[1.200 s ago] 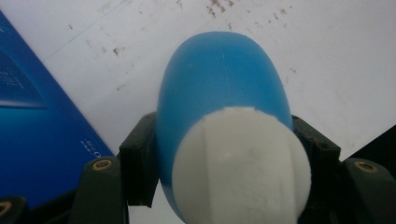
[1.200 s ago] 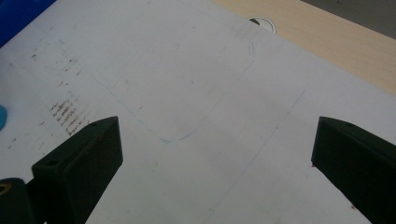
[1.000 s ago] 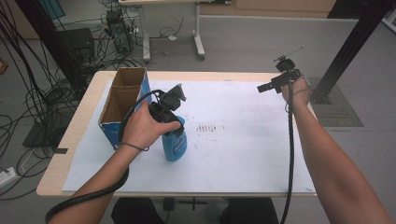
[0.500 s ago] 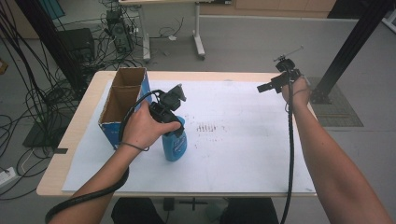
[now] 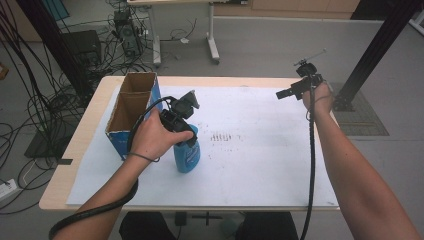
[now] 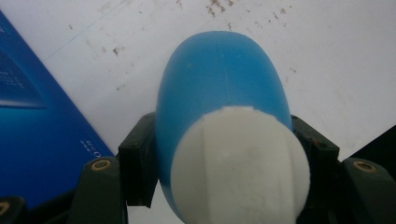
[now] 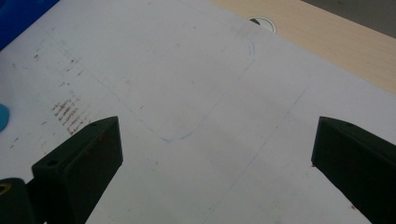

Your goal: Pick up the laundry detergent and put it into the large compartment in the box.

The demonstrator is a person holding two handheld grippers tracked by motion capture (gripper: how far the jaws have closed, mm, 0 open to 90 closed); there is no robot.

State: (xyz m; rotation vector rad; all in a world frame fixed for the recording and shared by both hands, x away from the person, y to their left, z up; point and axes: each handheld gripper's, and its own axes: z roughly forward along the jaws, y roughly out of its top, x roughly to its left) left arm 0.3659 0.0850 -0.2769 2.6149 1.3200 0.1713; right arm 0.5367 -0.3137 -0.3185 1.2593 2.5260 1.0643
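One blue bottle (image 5: 187,155) clamped in left tongs (image 5: 181,131), one cardboard box (image 5: 131,112) beside it; right tongs (image 7: 212,154) wide open.

From above, the left hand (image 5: 152,137) covers the top of the blue bottle (image 5: 188,156), so you can't see where the left gripper (image 5: 181,125) meets it. In the left gripper view the bottle's white cap (image 6: 240,168) runs off the frame at 6 o'clock, and it's soft and blurry up close. The fingers (image 6: 136,161) are mostly hidden behind the bottle's sides. The blue box (image 6: 32,140) at 9 o'clock is cut by the edge, print too small to read. In the right gripper view both fingers (image 7: 79,161) get chopped at the bottom, and a blue sliver (image 7: 3,117) at 9 o'clock is too cropped to identify. The smudges (image 5: 225,136) on the worktop (image 5: 270,150) paper are too tiny to make out.
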